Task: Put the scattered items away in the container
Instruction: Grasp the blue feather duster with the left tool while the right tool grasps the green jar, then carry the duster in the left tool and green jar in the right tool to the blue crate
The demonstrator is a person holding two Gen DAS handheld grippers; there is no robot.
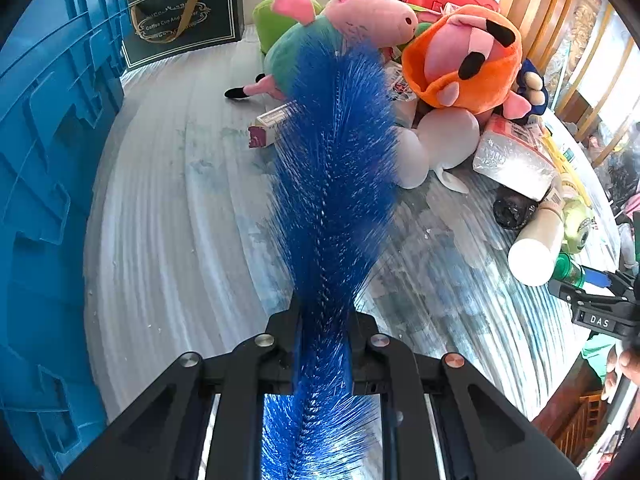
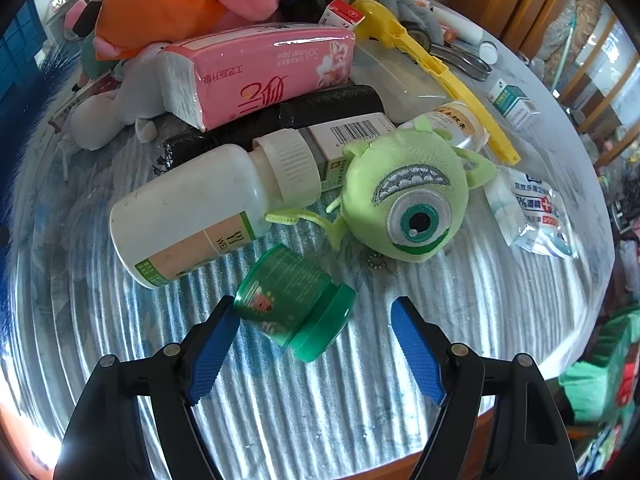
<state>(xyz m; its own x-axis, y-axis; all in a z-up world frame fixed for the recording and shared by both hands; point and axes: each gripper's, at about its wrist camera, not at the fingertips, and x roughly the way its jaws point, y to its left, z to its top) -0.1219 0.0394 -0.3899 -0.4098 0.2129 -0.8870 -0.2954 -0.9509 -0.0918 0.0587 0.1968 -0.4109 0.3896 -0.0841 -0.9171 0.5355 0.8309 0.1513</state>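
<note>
My left gripper (image 1: 324, 320) is shut on a long blue bristle brush (image 1: 336, 168), which sticks out ahead over the table toward the plush toys. The blue plastic crate (image 1: 52, 160) stands close at the left. In the right wrist view my right gripper (image 2: 314, 312) is open around a small green jar (image 2: 292, 300) lying on its side. Its left pad (image 2: 216, 340) is at the jar's base, while the right pad (image 2: 416, 352) stands clear of the lid. The same jar (image 1: 570, 270) shows at the right edge of the left wrist view.
Just beyond the jar lie a white bottle (image 2: 200, 208) and a green one-eyed plush (image 2: 408, 204). Behind them are a pink tissue pack (image 2: 260, 72), black rolls (image 2: 320, 108), a yellow tool (image 2: 432, 64) and a wipes packet (image 2: 536, 216). A pig plush (image 1: 360, 16) and an orange plush (image 1: 460, 56) are piled further back.
</note>
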